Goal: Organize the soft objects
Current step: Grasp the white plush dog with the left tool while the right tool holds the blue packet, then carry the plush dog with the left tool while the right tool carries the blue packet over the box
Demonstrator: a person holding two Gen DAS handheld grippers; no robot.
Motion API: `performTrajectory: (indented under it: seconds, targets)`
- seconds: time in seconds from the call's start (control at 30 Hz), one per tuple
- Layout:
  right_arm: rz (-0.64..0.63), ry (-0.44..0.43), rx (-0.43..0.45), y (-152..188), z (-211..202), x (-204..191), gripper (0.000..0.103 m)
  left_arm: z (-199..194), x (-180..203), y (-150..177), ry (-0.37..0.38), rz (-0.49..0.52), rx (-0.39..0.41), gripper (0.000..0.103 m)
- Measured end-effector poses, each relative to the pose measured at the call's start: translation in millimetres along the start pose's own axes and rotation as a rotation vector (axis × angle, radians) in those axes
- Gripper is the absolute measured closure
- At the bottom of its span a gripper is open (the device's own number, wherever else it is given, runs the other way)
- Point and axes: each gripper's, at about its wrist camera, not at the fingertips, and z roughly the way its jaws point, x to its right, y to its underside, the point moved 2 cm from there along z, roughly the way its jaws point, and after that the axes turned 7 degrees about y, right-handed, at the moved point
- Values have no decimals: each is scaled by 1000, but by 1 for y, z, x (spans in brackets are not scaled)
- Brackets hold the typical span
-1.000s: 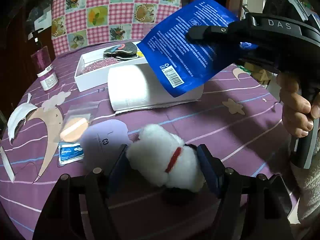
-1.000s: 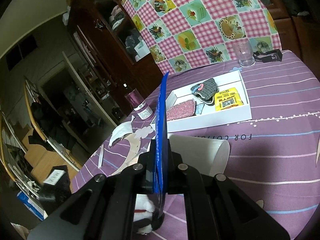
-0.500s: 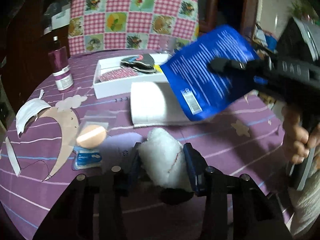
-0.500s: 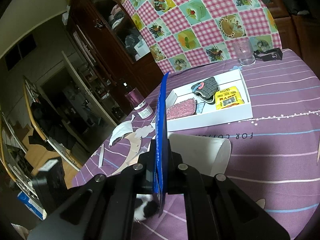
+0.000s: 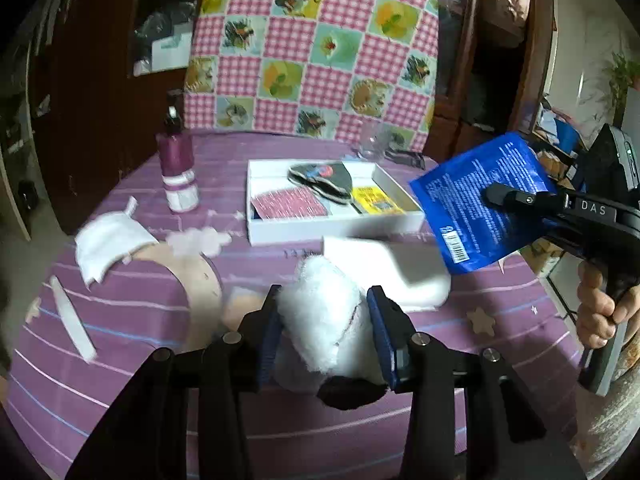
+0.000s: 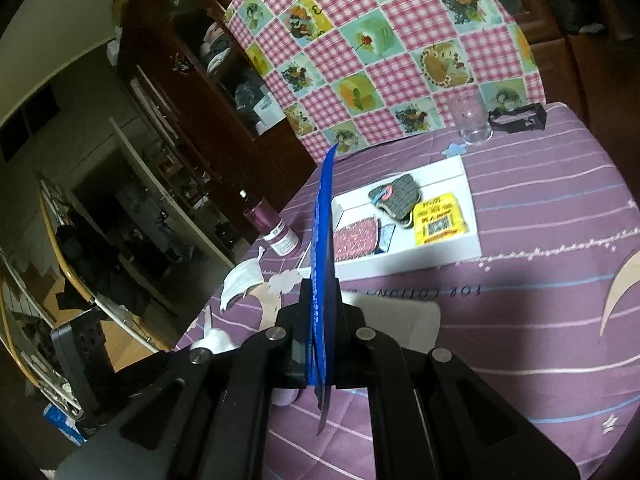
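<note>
The white plush toy (image 5: 326,320) sits squeezed between the 2 blue pads of the left gripper (image 5: 324,320), fluffy body bulging out above the jaws, a thin red line running down its side and a black part poking out underneath. The jaws stand partly apart, pressing the fur on both sides, and the toy hangs above the purple striped tablecloth (image 5: 120,360). Over to the right, the right gripper (image 5: 494,196) is clamped tight on the blue pouch (image 5: 476,204), its white print and barcode facing the left camera; from the right wrist view that pouch (image 6: 322,240) shows edge-on, a thin blue blade pinched between the closed fingers (image 6: 294,320). A hand (image 5: 598,316) wraps the right gripper's handle. Beyond the toy lies a white lid (image 5: 392,264), and behind it the white box (image 5: 332,222), holding a pink patterned pouch (image 5: 288,208), a grey knitted item (image 5: 320,174) and a yellow packet (image 5: 378,200). A purple bottle (image 5: 178,172) stands left of the box, with a white face mask (image 5: 106,246) nearer.
</note>
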Motion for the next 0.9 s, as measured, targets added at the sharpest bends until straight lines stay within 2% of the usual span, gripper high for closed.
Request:
performTrajectory:
  seconds: [0.23,0.33,0.47,0.6,0.73,0.83,0.9]
  targets:
    - [111,-30,29,-44,5,-2,96,-9,3,-57,38,-15,87,61]
    - [149,-33,50,-63,16,-1,96,1,8,-82,38,8,119,60]
    - [272,-74,56,-82,42,16,96,28,8,-110,36,3,211,59]
    - [372,-78,69,-101,72,34,96,74,-8,-132,77,-97,222,59]
    - [378,-81,80,-117,96,41,96,114,-16,-140,24,-126,220,59]
    - [403,-94,73,-122,115,48,96,142,-29,-144,48,-225,210,59]
    - [406,-78,72,-121,127,52,96,152,-39,-144,28,-280,232,59]
